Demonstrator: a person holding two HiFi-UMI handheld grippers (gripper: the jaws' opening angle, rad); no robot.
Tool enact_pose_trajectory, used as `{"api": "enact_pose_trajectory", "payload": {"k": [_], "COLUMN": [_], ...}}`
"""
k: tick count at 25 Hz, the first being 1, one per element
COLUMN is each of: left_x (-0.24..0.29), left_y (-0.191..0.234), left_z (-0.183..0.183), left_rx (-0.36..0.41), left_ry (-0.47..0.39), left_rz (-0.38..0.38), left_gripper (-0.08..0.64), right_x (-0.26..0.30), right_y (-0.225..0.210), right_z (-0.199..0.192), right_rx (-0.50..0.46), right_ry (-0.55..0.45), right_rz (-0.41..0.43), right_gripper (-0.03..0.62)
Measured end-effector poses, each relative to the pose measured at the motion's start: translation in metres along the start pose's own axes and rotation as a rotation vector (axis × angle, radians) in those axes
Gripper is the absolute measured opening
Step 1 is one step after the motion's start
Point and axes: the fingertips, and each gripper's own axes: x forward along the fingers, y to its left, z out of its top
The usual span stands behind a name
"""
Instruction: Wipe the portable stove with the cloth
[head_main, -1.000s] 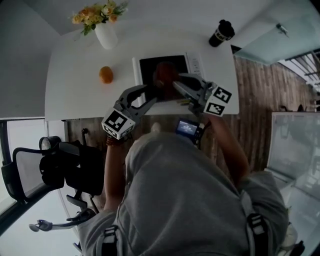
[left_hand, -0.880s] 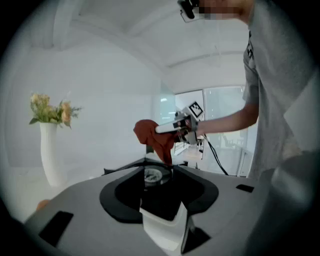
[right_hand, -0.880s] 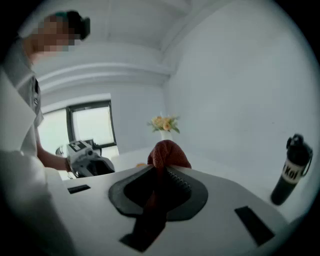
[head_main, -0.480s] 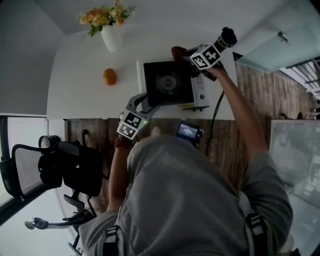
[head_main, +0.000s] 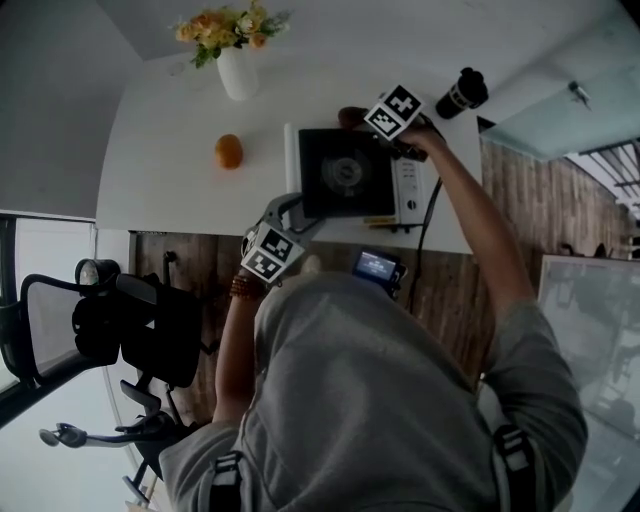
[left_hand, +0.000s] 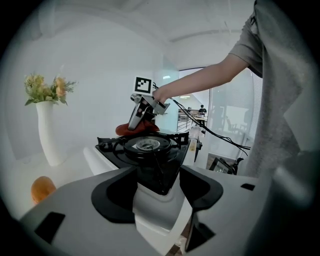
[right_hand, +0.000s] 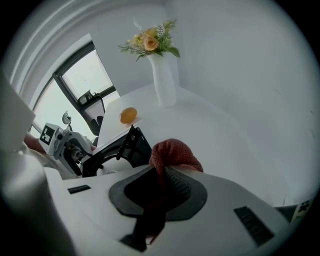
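The portable stove (head_main: 345, 172), black on top with a white body, stands near the white table's front edge. My right gripper (head_main: 362, 120) is shut on a red cloth (head_main: 347, 115) at the stove's far edge, pointing steeply down. In the right gripper view the cloth (right_hand: 172, 152) bunches out past the shut jaws, just beyond the stove (right_hand: 117, 150). My left gripper (head_main: 298, 212) is at the stove's near left corner. Its jaws are opening, and in the left gripper view the stove's corner (left_hand: 147, 147) lies between them untouched.
A white vase of flowers (head_main: 238, 70) and an orange (head_main: 229, 152) sit on the table (head_main: 160, 180) left of the stove. A black bottle (head_main: 462, 92) stands at the far right corner. A cable hangs off the front edge by a small lit screen (head_main: 378, 265). An office chair (head_main: 120, 330) is at the lower left.
My right gripper carried the cloth from above the stove's top out to its far edge and tipped downward. My left gripper sank to the stove's near corner, jaws spreading wider.
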Motion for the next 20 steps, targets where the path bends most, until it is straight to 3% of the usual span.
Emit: {"api": "enact_pose_trajectory", "payload": {"k": [13,17,20], "left_x": [0.001,0.001,-0.002], "left_y": [0.002,0.005,0.005], "left_z": [0.000,0.000,0.001], "left_rx": [-0.013,-0.017,-0.040], "left_ry": [-0.009,-0.016,-0.053], "left_rz": [0.007,0.007,-0.027], "left_gripper": [0.273,0.273,0.273], "right_x": [0.037,0.042,0.040], "right_y": [0.049,0.055,0.056], "right_z": [0.059,0.070,0.073], "right_rx": [-0.129,-0.115,-0.092], "right_ry": [0.016,-0.001,-0.071], "right_rz": [0.026,0.027,0.012], "right_gripper": [0.054,0.054,0.054]}}
